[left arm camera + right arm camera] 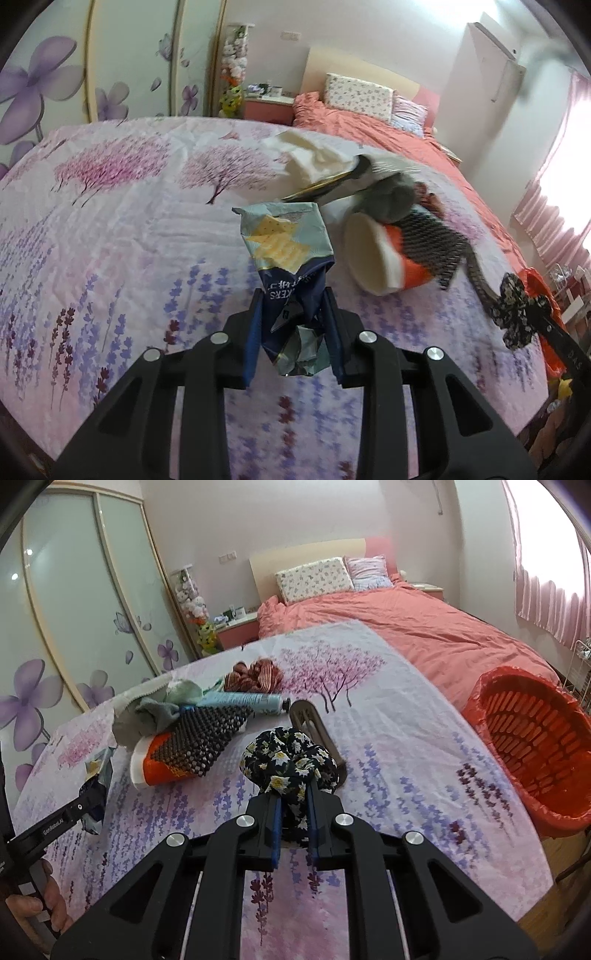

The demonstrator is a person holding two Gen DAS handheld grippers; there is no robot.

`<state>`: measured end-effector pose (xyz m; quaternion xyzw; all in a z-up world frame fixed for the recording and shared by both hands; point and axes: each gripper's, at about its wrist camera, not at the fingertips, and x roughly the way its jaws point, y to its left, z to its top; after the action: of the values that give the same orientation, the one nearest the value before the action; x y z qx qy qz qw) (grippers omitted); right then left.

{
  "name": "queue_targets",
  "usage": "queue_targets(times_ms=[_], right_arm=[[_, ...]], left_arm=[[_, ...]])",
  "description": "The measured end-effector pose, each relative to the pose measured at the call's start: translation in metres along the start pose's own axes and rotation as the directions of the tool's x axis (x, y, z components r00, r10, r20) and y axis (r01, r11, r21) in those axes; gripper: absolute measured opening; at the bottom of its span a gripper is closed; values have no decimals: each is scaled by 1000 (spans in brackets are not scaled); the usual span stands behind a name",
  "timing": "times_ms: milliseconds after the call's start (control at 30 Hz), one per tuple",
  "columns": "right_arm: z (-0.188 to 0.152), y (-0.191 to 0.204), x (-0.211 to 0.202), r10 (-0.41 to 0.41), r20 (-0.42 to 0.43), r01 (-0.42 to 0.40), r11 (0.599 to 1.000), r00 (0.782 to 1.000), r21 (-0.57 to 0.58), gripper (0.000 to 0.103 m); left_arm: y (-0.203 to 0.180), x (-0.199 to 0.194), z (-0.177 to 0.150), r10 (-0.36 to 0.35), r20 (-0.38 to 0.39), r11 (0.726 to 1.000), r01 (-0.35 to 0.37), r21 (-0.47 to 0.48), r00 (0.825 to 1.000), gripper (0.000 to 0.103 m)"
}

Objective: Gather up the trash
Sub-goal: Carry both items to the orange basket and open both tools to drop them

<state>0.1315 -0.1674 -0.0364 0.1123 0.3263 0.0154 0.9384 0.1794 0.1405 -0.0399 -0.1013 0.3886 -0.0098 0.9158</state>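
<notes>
A crumpled cracker wrapper, blue with yellow crackers printed on it, is lifted above the flowered bedspread, and my left gripper is shut on its lower end. In the right wrist view the same wrapper shows at the far left. My right gripper is shut on a black floral scrunchie, also seen as the scrunchie at the right of the left wrist view. An orange-and-white paper cup lies on its side under a black mesh piece.
An orange basket lined with a red bag stands at the bedspread's right edge. A pile holds a grey cloth, a pale blue tube, a striped red scrunchie and a brown comb-like piece. A hand is at bottom left.
</notes>
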Motion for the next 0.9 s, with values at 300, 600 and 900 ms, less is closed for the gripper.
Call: queue_targets(times_ms=[300, 600, 900], right_arm=[[13, -30, -34, -27, 78, 23, 998, 997, 55, 11], [22, -77, -68, -101, 156, 80, 988, 983, 135, 11], [22, -132, -84, -220, 205, 170, 956, 954, 238, 11]], left_arm=[[-64, -35, -1, -125, 34, 987, 121, 103, 992, 31], [-146, -46, -4, -291, 13, 939, 283, 197, 957, 31], [-233, -33, -9, -411, -53, 867, 408, 285, 910, 31]])
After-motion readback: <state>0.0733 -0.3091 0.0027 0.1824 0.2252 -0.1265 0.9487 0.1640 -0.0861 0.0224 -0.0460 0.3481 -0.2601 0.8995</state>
